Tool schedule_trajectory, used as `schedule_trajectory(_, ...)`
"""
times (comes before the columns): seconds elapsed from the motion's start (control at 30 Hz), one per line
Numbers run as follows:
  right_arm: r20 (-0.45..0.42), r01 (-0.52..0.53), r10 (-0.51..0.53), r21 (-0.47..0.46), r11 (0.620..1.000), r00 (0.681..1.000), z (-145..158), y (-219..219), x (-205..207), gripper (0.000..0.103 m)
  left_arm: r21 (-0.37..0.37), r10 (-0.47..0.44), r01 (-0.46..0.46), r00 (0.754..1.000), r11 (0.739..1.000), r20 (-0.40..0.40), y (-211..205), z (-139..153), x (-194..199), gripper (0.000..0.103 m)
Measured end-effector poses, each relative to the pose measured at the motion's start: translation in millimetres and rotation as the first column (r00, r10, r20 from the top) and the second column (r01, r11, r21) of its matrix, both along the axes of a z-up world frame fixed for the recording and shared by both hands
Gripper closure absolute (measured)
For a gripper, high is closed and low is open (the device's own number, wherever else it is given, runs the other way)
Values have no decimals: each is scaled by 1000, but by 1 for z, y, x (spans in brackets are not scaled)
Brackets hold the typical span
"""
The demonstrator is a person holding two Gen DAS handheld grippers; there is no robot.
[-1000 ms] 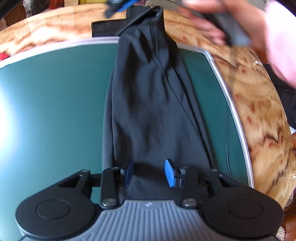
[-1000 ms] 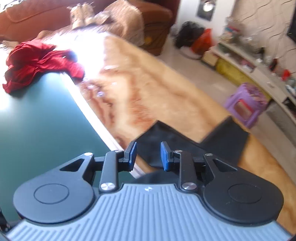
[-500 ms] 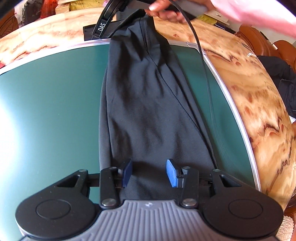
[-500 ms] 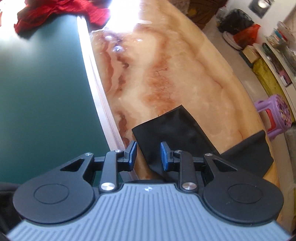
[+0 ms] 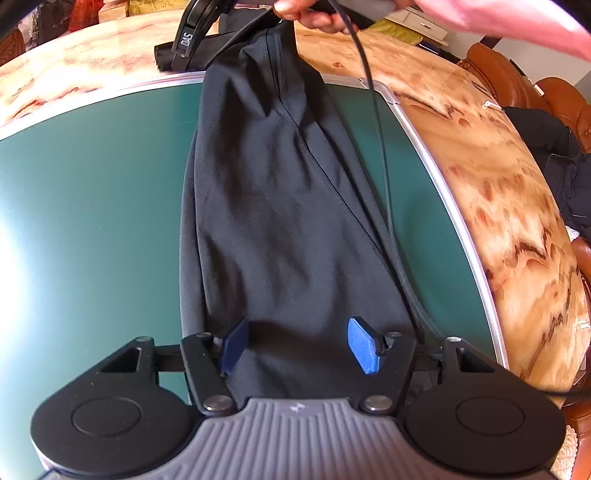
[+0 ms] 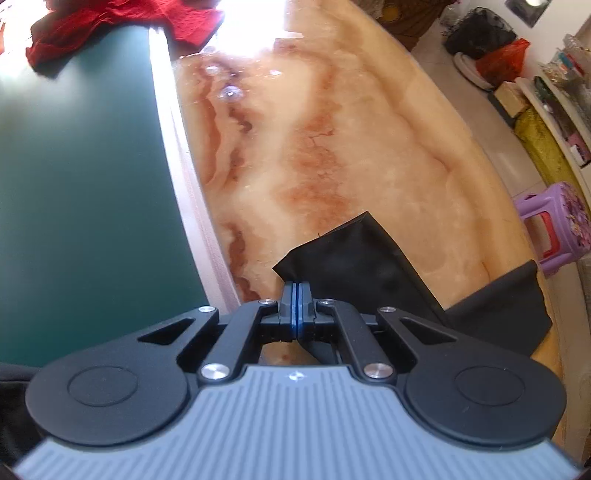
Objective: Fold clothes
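Jaws on the left gripper (image 5: 297,345) are spreading wider right now, black pants (image 5: 280,206) lying under and between them but the pads aren't pressing on the fabric. Right gripper (image 6: 296,295) has its jaws pressed together, pinching the pants' edge (image 6: 354,258) just ahead of it. The pants stretch from the left jaws across the green mat (image 5: 92,221) and up to the right hand (image 5: 314,14), far end over the marble surface (image 6: 332,147). Red garment (image 6: 122,26) sits well beyond the right jaws, to their left.
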State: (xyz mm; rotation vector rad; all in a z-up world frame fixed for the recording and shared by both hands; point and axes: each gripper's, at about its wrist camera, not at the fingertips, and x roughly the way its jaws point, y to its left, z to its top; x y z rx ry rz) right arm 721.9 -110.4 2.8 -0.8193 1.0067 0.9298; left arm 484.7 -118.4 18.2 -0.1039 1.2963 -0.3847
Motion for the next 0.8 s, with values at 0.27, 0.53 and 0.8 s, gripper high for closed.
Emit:
schedule_trajectory(0.27,43,392,-413,238,889,910,50,-67,85,101,-10,-9,9,1000,1000,7,0,-1,-3,29)
schedule_trajectory(0.53,-156,690,-685,340,639,711,42,-152,187,100,17,-36,36,999,999,26,-14,-2,-7,22)
schedule_trajectory(0.8,-358,832,-753,303,465,552,-7,-199,198,73,6,-36,36,999,999,15,-18,-2,-4,17)
